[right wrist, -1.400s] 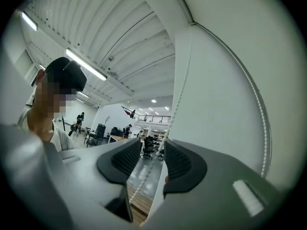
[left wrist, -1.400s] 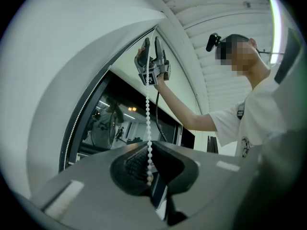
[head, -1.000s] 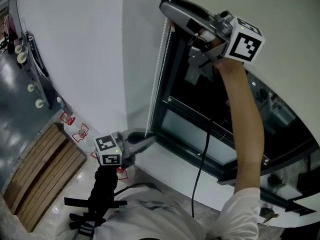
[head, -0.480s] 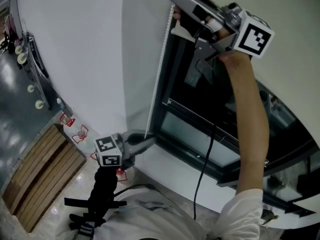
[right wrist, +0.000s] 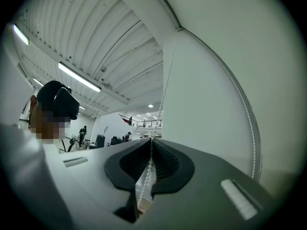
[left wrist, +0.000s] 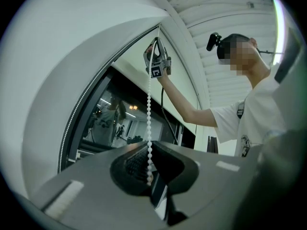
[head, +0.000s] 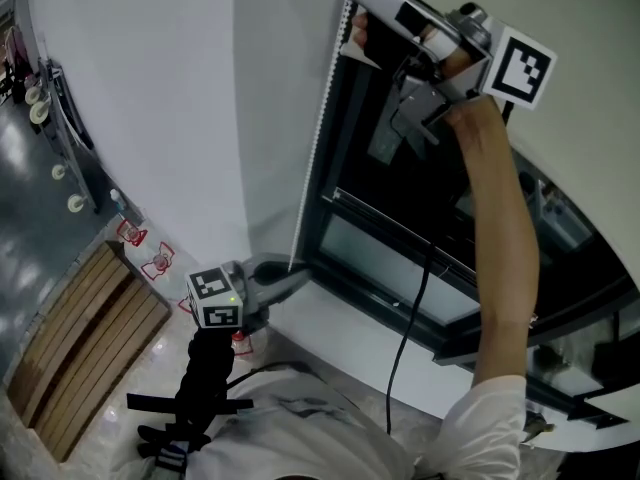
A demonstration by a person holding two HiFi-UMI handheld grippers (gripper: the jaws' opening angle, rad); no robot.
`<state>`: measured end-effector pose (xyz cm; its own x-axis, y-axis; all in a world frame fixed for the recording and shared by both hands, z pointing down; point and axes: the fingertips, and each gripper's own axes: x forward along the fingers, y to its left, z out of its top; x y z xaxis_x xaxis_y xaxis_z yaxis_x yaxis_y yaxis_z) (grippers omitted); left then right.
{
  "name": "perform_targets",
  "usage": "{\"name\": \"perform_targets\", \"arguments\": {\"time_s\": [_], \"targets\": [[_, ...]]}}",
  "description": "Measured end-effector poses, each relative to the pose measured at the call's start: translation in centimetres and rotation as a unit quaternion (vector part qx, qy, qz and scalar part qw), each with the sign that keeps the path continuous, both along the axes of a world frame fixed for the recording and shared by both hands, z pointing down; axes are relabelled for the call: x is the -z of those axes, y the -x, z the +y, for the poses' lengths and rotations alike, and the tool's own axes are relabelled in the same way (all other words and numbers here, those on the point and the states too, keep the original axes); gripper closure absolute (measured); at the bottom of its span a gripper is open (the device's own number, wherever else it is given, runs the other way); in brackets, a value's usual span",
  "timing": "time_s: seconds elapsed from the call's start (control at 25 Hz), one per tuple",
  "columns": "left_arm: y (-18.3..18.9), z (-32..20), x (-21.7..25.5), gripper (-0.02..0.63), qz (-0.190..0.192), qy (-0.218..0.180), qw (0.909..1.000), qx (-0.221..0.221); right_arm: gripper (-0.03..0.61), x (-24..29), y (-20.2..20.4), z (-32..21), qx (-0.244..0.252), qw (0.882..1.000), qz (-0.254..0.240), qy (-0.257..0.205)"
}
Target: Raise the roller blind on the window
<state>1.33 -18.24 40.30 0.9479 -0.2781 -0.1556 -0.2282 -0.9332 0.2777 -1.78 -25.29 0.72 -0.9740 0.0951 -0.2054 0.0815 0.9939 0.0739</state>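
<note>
Wood slats (head: 85, 343) lie at the far left, below the white wall (head: 170, 98). Your left gripper (head: 288, 271) sits low by the window sill (head: 340, 333). Its jaws are pressed together on the bottom of the bead chain (head: 318, 138), which runs between the pads. That chain climbs the window's left edge to your right gripper (head: 352, 23), held high on your raised arm (head: 500, 248). Its jaws have just been closing and now pinch the chain too, with 1 strand caught between the pads and a 2nd strand hanging apart from it. Dark window glass (head: 400, 188) fills the middle. The pale roller blind (head: 590, 148) covers the part beyond your right gripper.
</note>
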Motion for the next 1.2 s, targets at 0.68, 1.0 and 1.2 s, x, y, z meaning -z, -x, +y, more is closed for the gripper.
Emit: {"name": "perform_targets", "arguments": {"time_s": [0.68,1.0,1.2], "targets": [[-0.4,0.2,0.1,0.615,0.001,0.001,1.0,-0.007,0.571,-12.8,1.1,1.2,-0.011,0.997,0.067,0.046],[-0.5,0.2,0.3,0.615,-0.001,-0.001,1.0,-0.008,0.574,-17.6,1.6,2.2,-0.023,0.993,0.098,0.06],[-0.5,0.0,0.2,0.615,-0.001,0.001,1.0,-0.008,0.574,-22.6,1.8,2.9,-0.022,0.988,0.124,0.084]]}}
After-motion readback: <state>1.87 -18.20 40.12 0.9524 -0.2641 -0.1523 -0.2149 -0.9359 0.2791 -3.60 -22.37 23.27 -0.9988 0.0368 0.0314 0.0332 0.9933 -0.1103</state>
